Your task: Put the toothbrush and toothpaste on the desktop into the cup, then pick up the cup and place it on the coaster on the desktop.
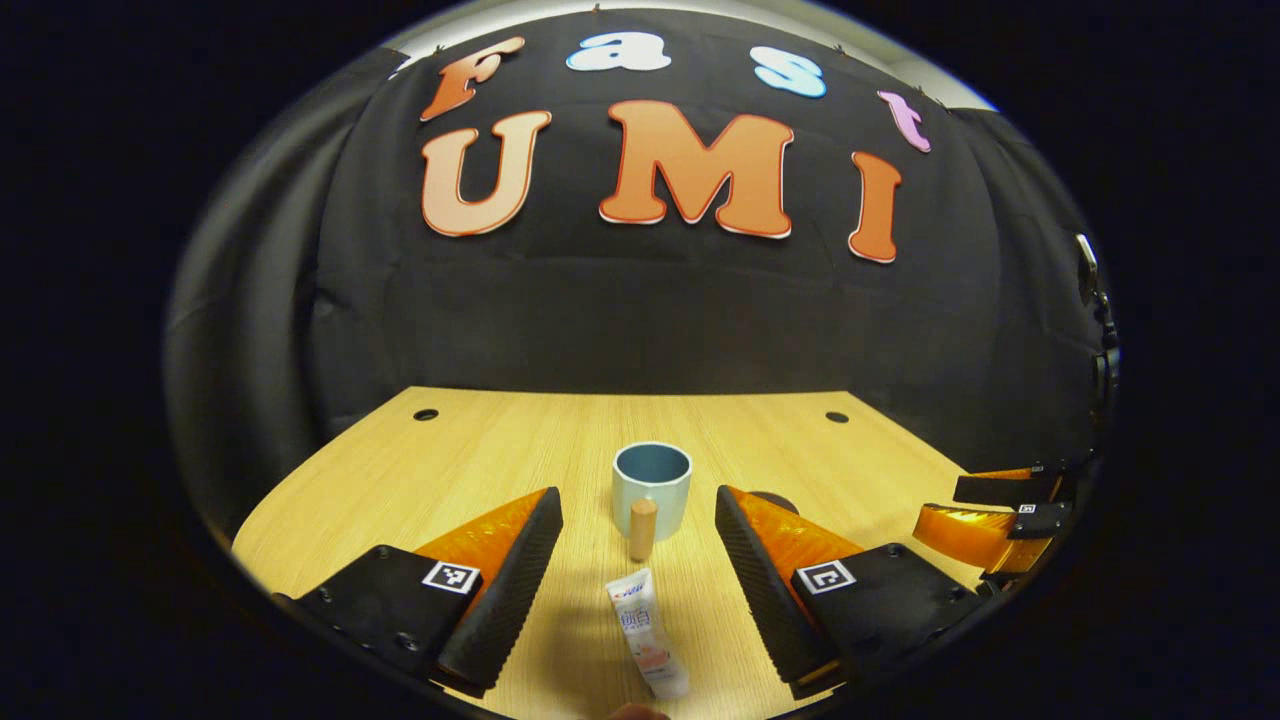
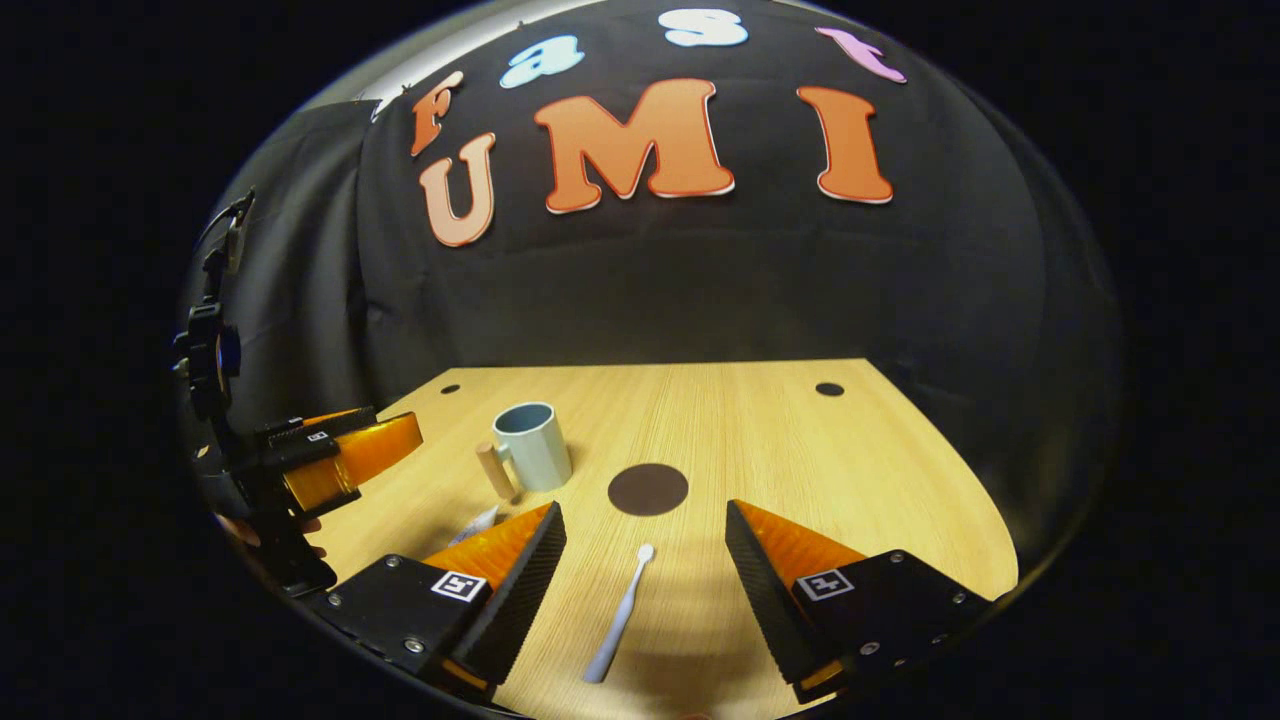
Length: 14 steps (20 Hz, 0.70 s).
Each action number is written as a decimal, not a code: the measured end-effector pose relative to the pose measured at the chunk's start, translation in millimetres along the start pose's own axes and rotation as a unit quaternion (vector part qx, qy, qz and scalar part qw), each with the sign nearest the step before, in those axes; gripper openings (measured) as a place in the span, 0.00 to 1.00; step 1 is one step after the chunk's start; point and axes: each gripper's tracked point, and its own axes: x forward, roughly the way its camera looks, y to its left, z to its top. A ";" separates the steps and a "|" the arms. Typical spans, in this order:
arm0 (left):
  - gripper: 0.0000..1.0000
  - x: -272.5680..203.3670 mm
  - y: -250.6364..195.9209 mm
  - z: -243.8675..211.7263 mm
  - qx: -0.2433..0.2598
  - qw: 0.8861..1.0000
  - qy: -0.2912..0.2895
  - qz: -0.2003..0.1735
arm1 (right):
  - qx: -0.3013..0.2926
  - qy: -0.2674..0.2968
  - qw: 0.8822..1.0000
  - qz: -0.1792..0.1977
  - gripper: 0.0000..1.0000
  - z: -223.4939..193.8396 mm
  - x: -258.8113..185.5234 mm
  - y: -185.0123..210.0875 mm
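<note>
Hovering above the desk [image 1: 480,440], the left gripper [image 1: 640,590] is released, jaws wide, with the toothpaste [image 1: 648,632] lying flat on the wood between its fingers, cap end toward the camera. Just beyond the tube stands the cup [image 1: 652,485], upright, wooden handle facing the claw. The right gripper [image 2: 645,600] is likewise spread wide, holding nothing; the toothbrush [image 2: 620,615] lies between its fingers, head pointing away. Ahead of it sits the dark round coaster [image 2: 648,489], bare, with the cup off to the left.

Risks, by judgement: the tube is soft and flat, so a shallow pinch could let it slip; the brush is thin and low, so fingers may scrape wood and skid it. The handle could catch a finger and tip the cup.

Toothpaste: small white tube, pinkish print. Toothbrush: pale, slim, slightly curved.
</note>
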 end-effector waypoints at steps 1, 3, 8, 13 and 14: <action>0.99 0.5 0.8 -5.0 0.005 1.000 0.014 -0.001 | -0.001 0.016 1.000 0.000 0.96 -3.8 1.3 -0.6; 0.99 4.2 -1.0 -12.0 0.014 0.999 0.043 -0.004 | -0.002 0.043 0.999 0.004 0.96 -8.6 5.5 3.0; 0.99 19.7 -4.9 -46.7 0.012 0.991 0.130 -0.004 | 0.014 0.106 0.994 0.023 0.93 -26.6 11.2 10.8; 1.00 25.8 -13.4 -78.4 0.003 0.971 0.237 -0.015 | 0.037 0.169 0.985 0.020 0.89 -45.0 15.8 7.1; 1.00 25.9 -14.8 -77.9 -0.005 0.967 0.253 -0.019 | 0.044 0.182 0.982 0.020 0.88 -48.7 16.4 8.4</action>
